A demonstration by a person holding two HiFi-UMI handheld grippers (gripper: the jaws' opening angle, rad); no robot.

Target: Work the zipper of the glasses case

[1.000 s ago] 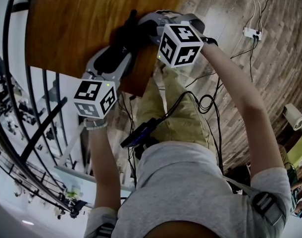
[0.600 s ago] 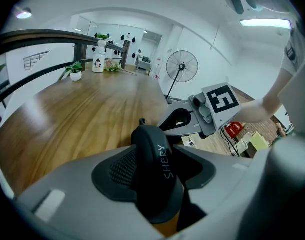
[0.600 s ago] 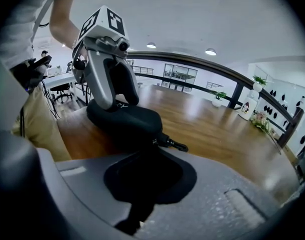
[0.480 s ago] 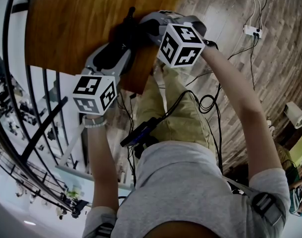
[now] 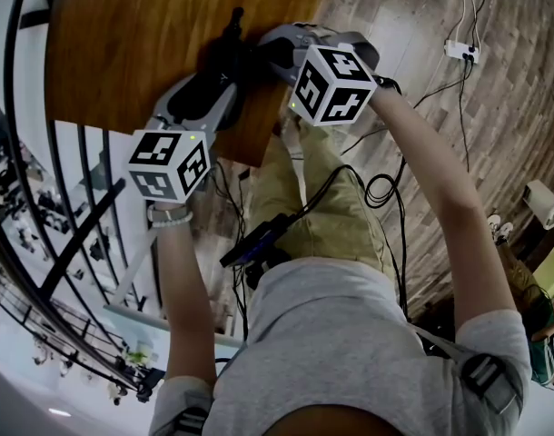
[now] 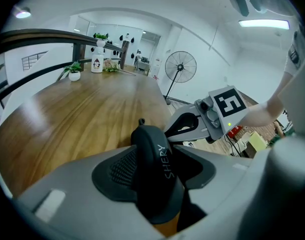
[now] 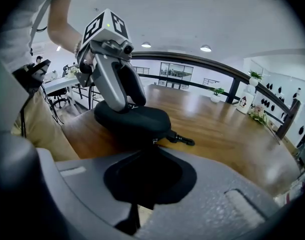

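two sets of tongs are on the job, each with its own role. your left tongs (image 6: 160, 151) are clenched across the body of the black glasses case (image 7: 132, 120), pads pressing on both of its flanks, so the case stands on its edge between them with the white lettering on its spine facing that camera. that grip is there to anchor the case, so that a pull along the zipper has something to work against and the case does not slide. the case itself sits near the corner of the wooden surface (image 7: 227, 129) closest to you, low against the wood, though whether it rests fully on it cannot be told. your right tongs (image 7: 151, 146) come in from the opposite side and are clenched tight, their tips meeting at the seam of the case, where a small bright zipper pull (image 7: 154, 142) shows; judging by that, they are pinching the pull, not the case. a short black loop (image 7: 181, 139) sticks out of the case's end just beside that spot, clear of both grips. both tongs slope down toward the surface from your side, which keeps the seam in your line of sight. next, draw the pull along the seam while the left grip holds firm; a thin tab can slip from a pinch this slight.
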